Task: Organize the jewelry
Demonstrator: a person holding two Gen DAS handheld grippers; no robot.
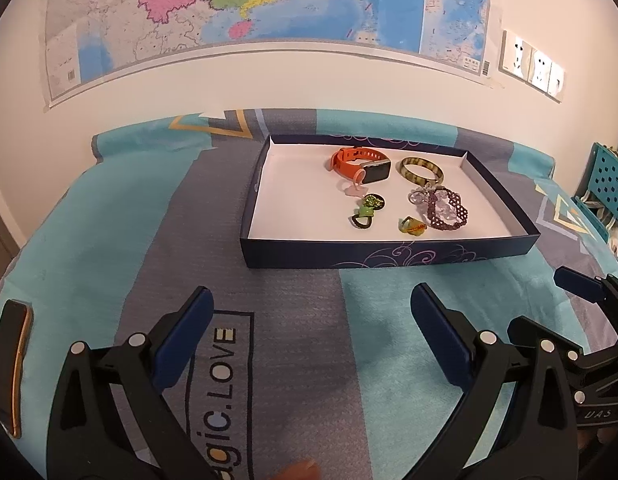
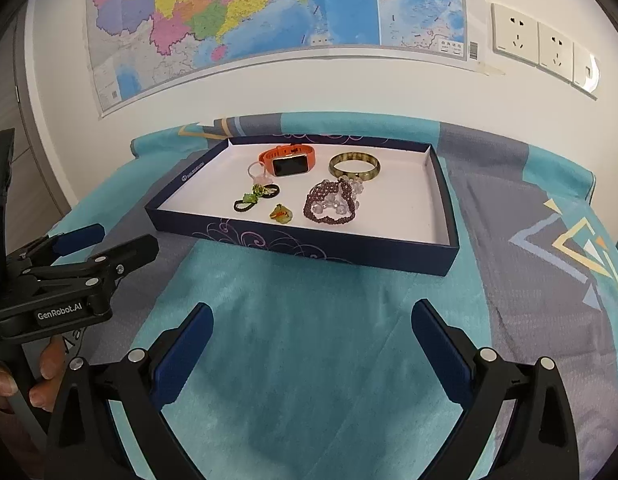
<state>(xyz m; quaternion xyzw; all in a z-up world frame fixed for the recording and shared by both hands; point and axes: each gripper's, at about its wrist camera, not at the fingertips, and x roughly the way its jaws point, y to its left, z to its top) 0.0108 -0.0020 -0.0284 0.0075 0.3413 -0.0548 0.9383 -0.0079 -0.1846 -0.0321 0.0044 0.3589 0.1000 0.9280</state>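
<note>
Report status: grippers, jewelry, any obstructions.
Left gripper and right gripper open, empty, short of the box. Watch, bangle, beaded bracelet lie inside. Nothing in the way.

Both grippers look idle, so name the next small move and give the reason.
Probably bring the right gripper forward over the box's near wall toward the purple bead bracelet. Both grippers are open and short of the box, holding nothing, and the bracelet lies tangled with clear beads nearest that side.
</note>
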